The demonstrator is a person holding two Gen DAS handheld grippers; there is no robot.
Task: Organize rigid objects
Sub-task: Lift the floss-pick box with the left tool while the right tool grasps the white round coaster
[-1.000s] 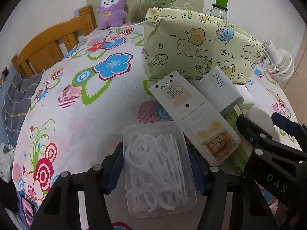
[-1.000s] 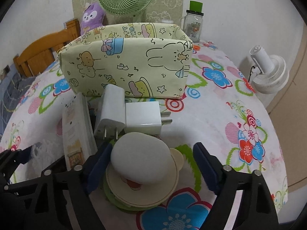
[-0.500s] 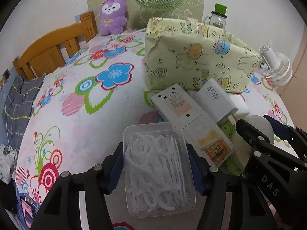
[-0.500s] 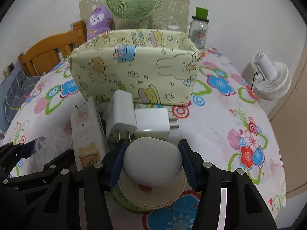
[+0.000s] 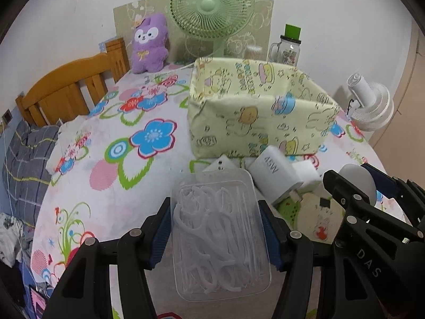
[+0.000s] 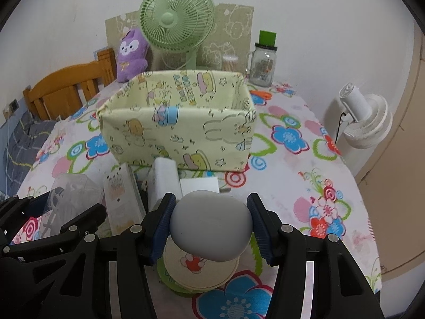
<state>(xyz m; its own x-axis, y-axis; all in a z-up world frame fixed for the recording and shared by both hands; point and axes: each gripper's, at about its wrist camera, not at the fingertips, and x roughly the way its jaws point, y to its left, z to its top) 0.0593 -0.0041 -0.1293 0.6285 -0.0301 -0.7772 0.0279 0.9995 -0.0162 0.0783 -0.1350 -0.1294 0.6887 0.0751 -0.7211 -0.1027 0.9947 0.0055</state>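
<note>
**Op A:** On my left gripper (image 5: pixel 215 230) the blue pads press both long sides of the clear plastic box of white floss picks (image 5: pixel 220 235). The box sits squarely between the jaws, gripped about midway along, its far end sticking out past the tips.

**Op B:** And I have the right gripper (image 6: pixel 211 222) closed on the smooth grey-white rounded case (image 6: pixel 211 226), one pad on each flank. The case fills the gap between the jaws, above the stack of round cream coasters with a cartoon print (image 6: pixel 199 268).

**Op A:** Just beyond my box I see the white 45W charger block (image 5: pixel 276 178), lying tilted against a second white plug cube (image 5: pixel 305 174).

**Op B:** From my side, the flat white card-backed pack (image 6: pixel 122 199) lies left of those chargers.

**Op A:** Behind them stands the pale yellow fabric storage bin with cartoon animals (image 5: pixel 260 114), open-topped, on the floral tablecloth (image 5: pixel 148 143).

**Op B:** Farthest back, by the wall, I see the green desk fan (image 6: pixel 176 21).
</note>
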